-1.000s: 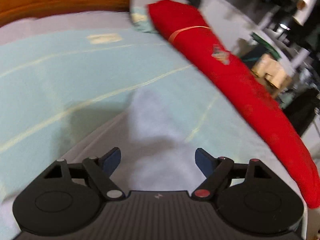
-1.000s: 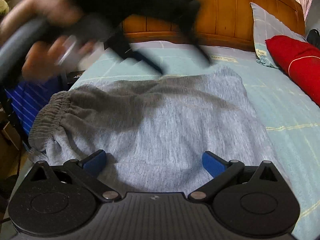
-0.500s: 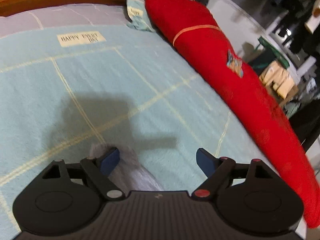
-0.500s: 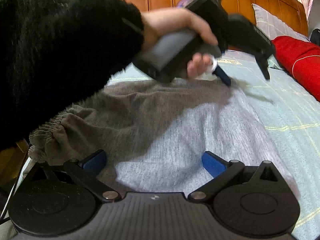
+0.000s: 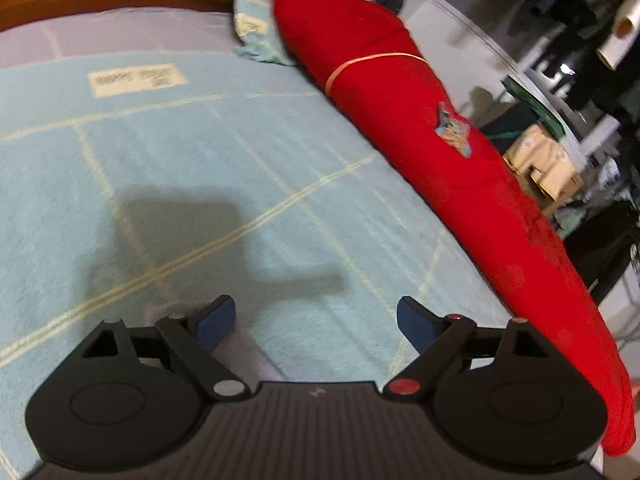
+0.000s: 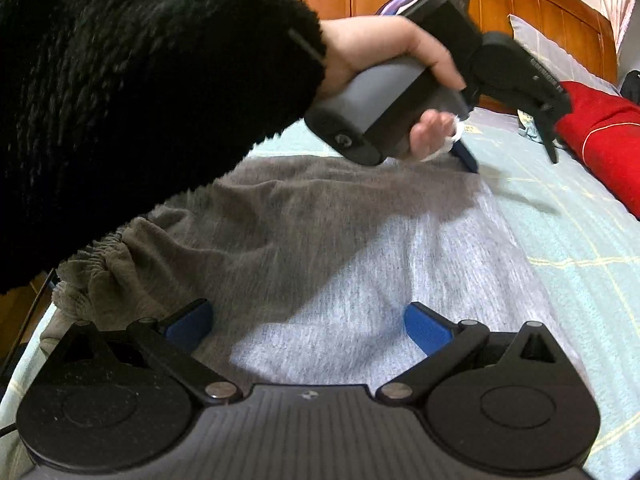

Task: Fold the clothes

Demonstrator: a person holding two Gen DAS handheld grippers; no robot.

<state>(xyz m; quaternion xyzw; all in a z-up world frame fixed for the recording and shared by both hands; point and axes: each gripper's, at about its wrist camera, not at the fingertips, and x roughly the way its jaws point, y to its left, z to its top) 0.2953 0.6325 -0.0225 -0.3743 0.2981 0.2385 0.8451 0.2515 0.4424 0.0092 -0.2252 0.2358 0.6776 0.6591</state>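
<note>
The blanket (image 5: 208, 168) label (image 5: 137, 79) is too blurred to read. Left gripper (image 5: 316, 318) spread, empty, over blanket. Right gripper (image 6: 308, 322) spread above the trousers (image 6: 320, 248).

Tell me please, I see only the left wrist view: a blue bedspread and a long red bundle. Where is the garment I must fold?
Observer: The grey garment lies spread on the bedspread, directly under the open right claw.
Operator: Is my left claw near it?
Observer: Yes. The left claw is open at the garment's far edge, and one blue finger is over that edge. I cannot tell if it touches.
Operator: Where is the waistband?
Observer: The elastic waistband is bunched at the left of the right wrist view, just under the black sleeve.
</note>
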